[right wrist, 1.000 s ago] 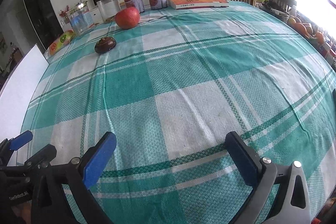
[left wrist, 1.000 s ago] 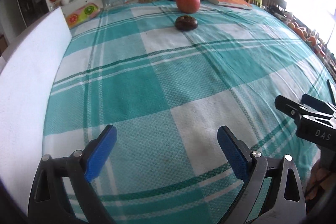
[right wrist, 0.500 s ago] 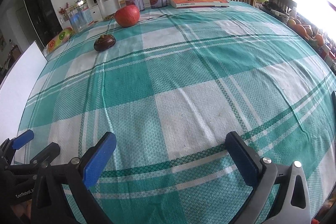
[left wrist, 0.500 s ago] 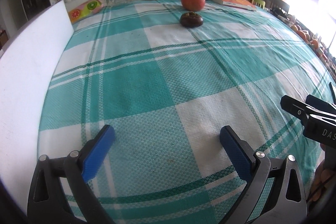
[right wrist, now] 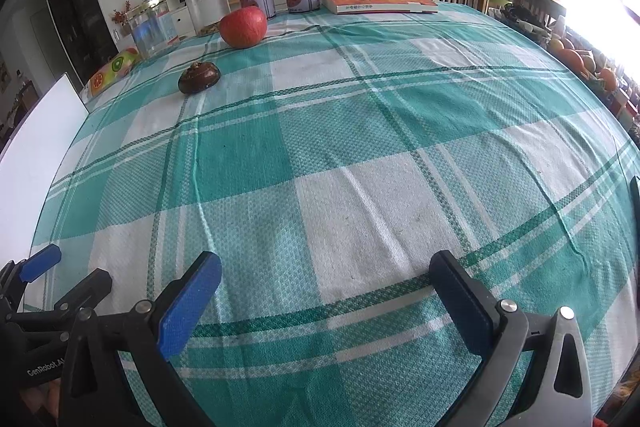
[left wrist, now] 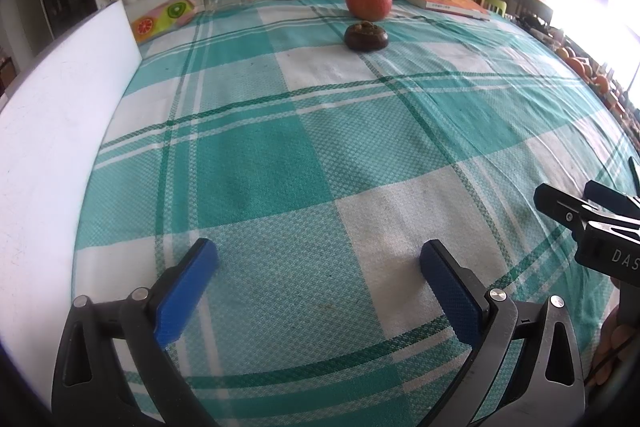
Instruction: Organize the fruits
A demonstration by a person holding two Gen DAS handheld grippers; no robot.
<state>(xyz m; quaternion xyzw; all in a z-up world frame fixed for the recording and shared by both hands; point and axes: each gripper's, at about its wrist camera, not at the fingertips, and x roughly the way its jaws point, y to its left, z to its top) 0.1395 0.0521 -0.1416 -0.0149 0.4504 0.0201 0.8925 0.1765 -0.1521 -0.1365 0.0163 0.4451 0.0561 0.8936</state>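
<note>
Teal-and-white plaid tablecloth (left wrist: 304, 131) in a window-lit room, both grippers' fingers (left wrist: 188, 283) wide apart, empty.

Your right gripper (right wrist: 326, 287) hangs wide open over bare checked tablecloth (right wrist: 360, 147); apple (right wrist: 243, 26) and dark fruit (right wrist: 199, 77) sit far off, near each other, apart; left gripper (right wrist: 66, 269) beside it.
</note>
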